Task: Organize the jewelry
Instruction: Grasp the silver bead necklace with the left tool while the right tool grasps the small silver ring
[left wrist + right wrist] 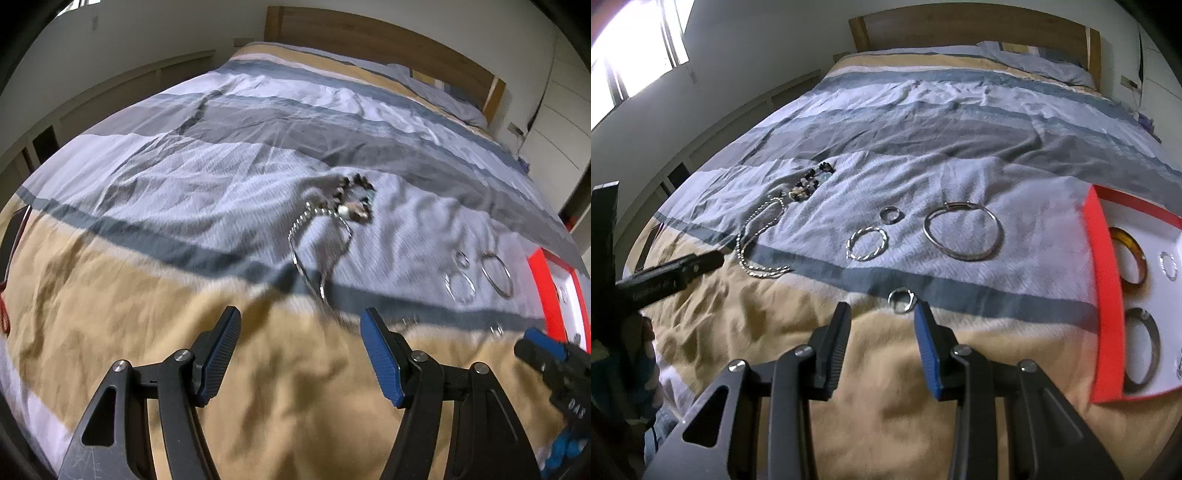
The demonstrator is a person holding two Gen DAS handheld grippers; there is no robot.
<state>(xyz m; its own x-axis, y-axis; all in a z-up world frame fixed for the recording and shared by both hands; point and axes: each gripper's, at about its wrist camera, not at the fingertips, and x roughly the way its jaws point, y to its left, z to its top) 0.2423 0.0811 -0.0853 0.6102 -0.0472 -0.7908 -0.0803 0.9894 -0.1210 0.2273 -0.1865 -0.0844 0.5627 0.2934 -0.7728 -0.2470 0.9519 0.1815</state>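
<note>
Jewelry lies on a striped bedspread. A silver chain necklace lies ahead of my open, empty left gripper. Beyond it is a beaded bracelet. A large silver bangle, a twisted hoop and a small ring lie to the right. My right gripper is open and empty, just short of a small silver ring. A red-rimmed white tray holds an amber bangle, a silver bangle and a small hoop.
The wooden headboard and a pillow are at the far end. A wall with low cabinets runs along the left. A bright window is at upper left. A dark flat object lies at the bed's left edge.
</note>
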